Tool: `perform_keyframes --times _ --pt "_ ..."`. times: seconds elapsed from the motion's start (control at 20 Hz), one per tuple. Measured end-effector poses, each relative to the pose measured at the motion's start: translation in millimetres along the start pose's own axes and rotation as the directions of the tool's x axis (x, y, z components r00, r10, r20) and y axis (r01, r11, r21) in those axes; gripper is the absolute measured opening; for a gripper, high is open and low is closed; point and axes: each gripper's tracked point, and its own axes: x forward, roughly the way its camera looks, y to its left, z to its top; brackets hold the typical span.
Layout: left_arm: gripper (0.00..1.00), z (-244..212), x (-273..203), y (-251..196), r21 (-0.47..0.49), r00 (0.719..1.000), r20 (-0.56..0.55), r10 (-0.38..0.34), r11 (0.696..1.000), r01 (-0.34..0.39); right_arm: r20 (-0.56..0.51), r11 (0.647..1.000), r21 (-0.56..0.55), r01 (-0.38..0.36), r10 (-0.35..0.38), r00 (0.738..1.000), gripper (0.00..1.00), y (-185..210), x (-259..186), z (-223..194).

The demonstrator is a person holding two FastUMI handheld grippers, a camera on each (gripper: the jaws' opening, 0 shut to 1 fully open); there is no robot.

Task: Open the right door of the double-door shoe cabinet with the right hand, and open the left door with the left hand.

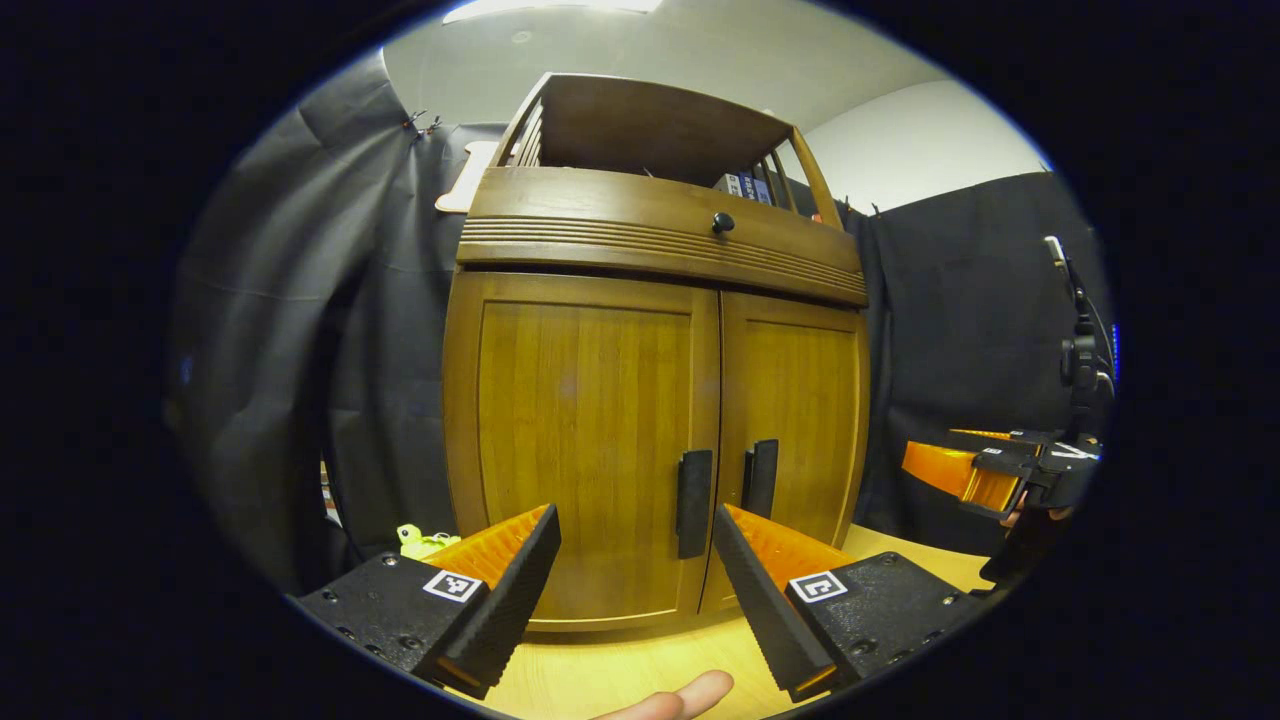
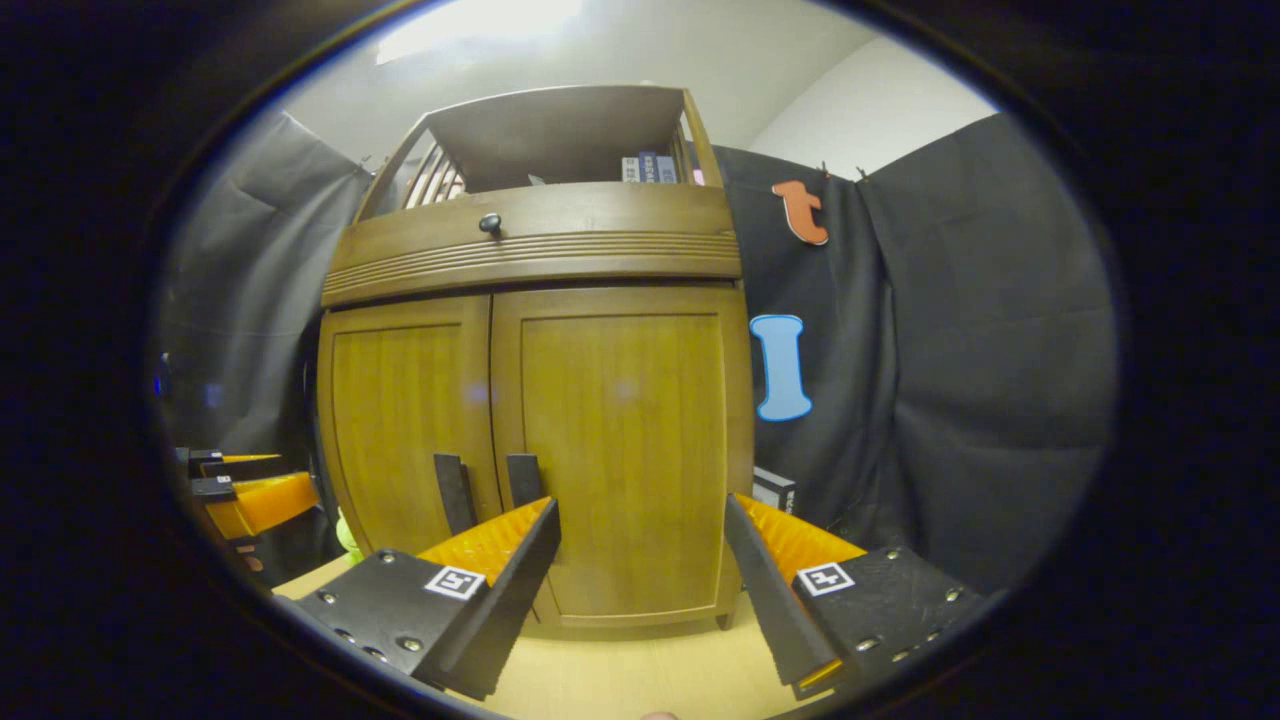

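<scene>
The wooden shoe cabinet (image 1: pixel 600 220) stands on the table with both doors shut. In the left gripper view, the left door (image 1: pixel 580 420) carries a dark vertical handle (image 1: pixel 694 503), and the right door (image 1: pixel 795 410) has its own handle (image 1: pixel 762 478). My left gripper (image 1: pixel 635 520) is open, a short way in front of the left door, with the left handle just inside its right finger. My right gripper (image 2: pixel 642 505) is open, facing the right door (image 2: pixel 625 420); that door's handle (image 2: pixel 522 478) lies just left of its left finger. Each gripper appears off to the side in the other's view.
A drawer with a round knob (image 1: pixel 722 222) runs above the doors, and books (image 2: pixel 650 168) sit on the open shelf on top. A yellow-green object (image 1: pixel 425 541) lies left of the cabinet, a dark box (image 2: pixel 773 488) to its right. The wooden tabletop (image 1: pixel 640 660) stretches in front.
</scene>
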Motion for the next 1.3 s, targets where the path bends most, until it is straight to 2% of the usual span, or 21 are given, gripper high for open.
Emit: perform_keyframes --times 0.05,0.25,0.3,0.5,0.55,0.6,0.7,0.9,1.1,1.15,1.25,1.3 --pt "0.96 0 1 0 0.003 1.000 -0.001 0.002 1.000 -0.002 0.003 1.000 -0.004 -0.010 0.010 1.000 0.98 3 1 1" --pt "0.96 -4 5 -2 0.013 1.000 -0.009 0.003 1.000 -0.003 0.043 1.000 -0.002 -0.004 0.004 0.999 0.97 4 4 6" --pt "0.92 -4 6 -2 0.012 1.000 -0.011 0.005 1.000 -0.005 0.054 1.000 0.003 -0.002 0.002 0.999 0.98 3 6 7" --pt "0.96 -6 9 -2 0.020 1.000 -0.017 0.010 1.000 -0.010 0.060 1.000 0.016 -0.015 0.014 0.998 0.98 -3 25 0" --pt "0.92 -7 9 -1 0.023 1.000 -0.016 0.012 1.000 -0.011 0.059 1.000 0.013 -0.022 0.021 0.998 0.97 -4 32 -3" --pt "0.96 -7 8 -1 0.022 1.000 -0.018 0.016 1.000 -0.015 0.055 0.999 0.006 -0.035 0.035 0.998 0.97 -1 38 -5" --pt "0.92 -7 8 -1 0.009 1.000 -0.017 0.018 1.000 -0.018 0.048 0.999 -0.008 -0.052 0.052 0.997 0.97 3 50 -10" --pt "0.93 -8 9 -6 0.018 1.000 -0.019 -0.004 1.000 0.005 0.011 0.997 -0.011 -0.076 0.076 0.997 0.98 16 76 -23" --pt "0.96 -7 15 4 0.013 1.000 -0.018 0.011 1.000 -0.010 -0.040 0.994 -0.016 -0.105 0.104 0.994 0.97 32 108 -49" --pt "0.92 -7 17 6 0.011 1.000 -0.018 0.016 1.000 -0.015 -0.051 0.994 -0.021 -0.108 0.106 0.993 0.97 37 116 -51" --pt "0.92 -6 18 12 0.001 1.000 -0.016 0.027 1.000 -0.027 -0.064 0.993 -0.033 -0.109 0.107 0.992 0.98 44 126 -59" --pt "0.96 -6 19 15 0.008 0.999 -0.019 0.029 1.000 -0.028 -0.068 0.994 -0.033 -0.107 0.105 0.992 0.98 48 133 -61"
